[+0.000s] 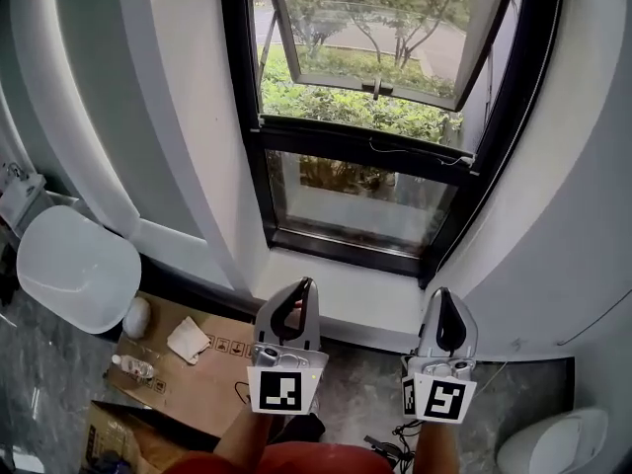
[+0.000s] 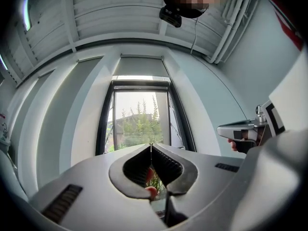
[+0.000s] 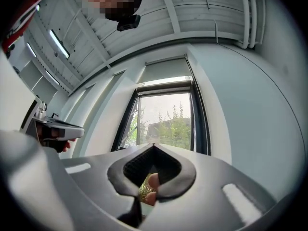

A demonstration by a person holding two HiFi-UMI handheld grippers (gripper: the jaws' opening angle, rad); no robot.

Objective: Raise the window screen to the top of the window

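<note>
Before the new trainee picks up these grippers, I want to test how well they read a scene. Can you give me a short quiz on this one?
1. True or false: the left gripper has its jaws shut with nothing between them.
2. Where does the flattened cardboard lie? A, on the floor, to the left of the left gripper; B, on a shelf; C, propped against the glass.
3. Is the window's upper sash open or closed?
Key: 1 true. 2 A. 3 open, tilted outward.
</note>
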